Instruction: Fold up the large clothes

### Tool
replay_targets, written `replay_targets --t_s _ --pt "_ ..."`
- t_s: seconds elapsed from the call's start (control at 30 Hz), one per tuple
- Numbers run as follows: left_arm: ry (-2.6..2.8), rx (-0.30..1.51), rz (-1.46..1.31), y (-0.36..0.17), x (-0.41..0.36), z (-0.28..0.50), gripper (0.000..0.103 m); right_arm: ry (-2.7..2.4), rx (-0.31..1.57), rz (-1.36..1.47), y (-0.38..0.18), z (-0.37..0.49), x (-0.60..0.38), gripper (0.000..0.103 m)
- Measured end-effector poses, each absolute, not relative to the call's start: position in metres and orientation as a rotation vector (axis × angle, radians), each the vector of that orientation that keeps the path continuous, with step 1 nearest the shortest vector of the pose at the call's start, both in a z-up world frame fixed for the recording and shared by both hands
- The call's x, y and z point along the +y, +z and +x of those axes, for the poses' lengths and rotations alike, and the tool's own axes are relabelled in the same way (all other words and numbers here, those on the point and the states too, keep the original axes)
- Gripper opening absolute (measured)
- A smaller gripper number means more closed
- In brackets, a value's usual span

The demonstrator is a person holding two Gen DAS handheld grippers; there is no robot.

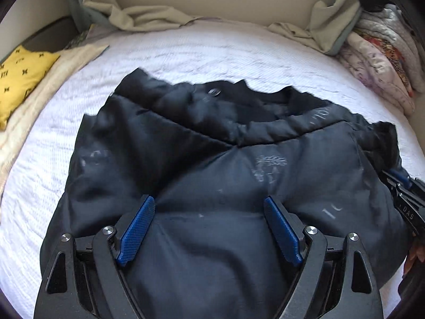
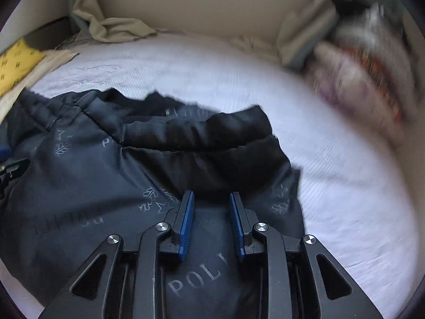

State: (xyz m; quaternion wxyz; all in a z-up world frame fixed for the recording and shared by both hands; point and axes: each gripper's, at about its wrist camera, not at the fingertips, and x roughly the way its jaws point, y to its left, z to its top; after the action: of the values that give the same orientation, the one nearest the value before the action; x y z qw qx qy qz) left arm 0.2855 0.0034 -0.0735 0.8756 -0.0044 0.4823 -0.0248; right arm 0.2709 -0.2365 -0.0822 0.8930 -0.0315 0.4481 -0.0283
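Jacket of dark navy quilted nylon (image 1: 212, 164) (image 2: 111, 175), printed with pale leaf emblems and lettering, spread on the white textured bedcover (image 1: 212, 53) (image 2: 345, 212). Collar end turned toward the headboard side, away from both cameras; hem end near the cameras, under the grippers. Long axis cannot be told, since the near part is hidden by the grippers. Collar rim puckered and raised, a small round snap (image 1: 214, 92) near its upper edge in the left wrist view.

Left gripper (image 1: 209, 207) over the near part of the jacket, blue-padded fingers (image 1: 138, 228) spread wide, bare cloth between them, nothing clamped. Right gripper (image 2: 211, 199) (image 1: 403, 196) over the jacket's right portion, blue pads (image 2: 186, 220) parted by a narrower gap, lettered cloth showing between, nothing pinched.

Yellow patterned cushion (image 1: 24, 79) (image 2: 18, 61) at the left edge. Stack of folded pale and floral fabrics (image 1: 382, 63) at the far right, blurred in the right wrist view. Crumpled beige sheet (image 1: 138, 10) along the back.
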Motion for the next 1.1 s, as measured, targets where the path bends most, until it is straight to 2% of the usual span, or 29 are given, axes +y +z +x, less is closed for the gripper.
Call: replay_targets --t_s 0.23,0.4,0.53,0.6,0.63,0.67,0.73,0.9,1.1 --pt "-0.071 1.030 -0.042 -0.090 0.011 0.289 0.088 -0.040 0.963 -0.029 -0.100 0.275 -0.240 0.022" --pt "-0.062 1.032 -0.064 -0.097 0.015 0.293 0.088 -0.041 0.911 -0.070 -0.112 0.276 -0.232 0.022" --pt "-0.056 1.023 -0.077 -0.078 0.016 0.291 0.088 -0.023 0.888 -0.035 -0.110 0.275 -0.234 0.023" --pt "-0.047 1.003 -0.068 -0.062 0.018 0.286 0.087 0.036 0.929 0.084 -0.098 0.276 -0.250 0.025" --pt "-0.038 0.983 -0.067 -0.054 0.020 0.282 0.087 0.053 0.945 0.125 -0.092 0.275 -0.255 0.030" --pt "-0.029 0.966 -0.068 -0.047 0.022 0.278 0.087 0.078 0.957 0.191 -0.082 0.271 -0.262 0.043" --pt "-0.023 0.945 -0.088 -0.037 0.030 0.271 0.087 0.093 0.913 0.254 -0.059 0.258 -0.270 0.057" --pt "0.007 0.950 -0.074 -0.034 0.039 0.258 0.087 0.085 0.760 0.084 -0.012 0.212 -0.249 0.057" --pt "0.161 0.976 0.078 -0.055 0.045 0.246 0.087 0.139 0.781 -0.037 -0.029 0.192 -0.206 0.056"
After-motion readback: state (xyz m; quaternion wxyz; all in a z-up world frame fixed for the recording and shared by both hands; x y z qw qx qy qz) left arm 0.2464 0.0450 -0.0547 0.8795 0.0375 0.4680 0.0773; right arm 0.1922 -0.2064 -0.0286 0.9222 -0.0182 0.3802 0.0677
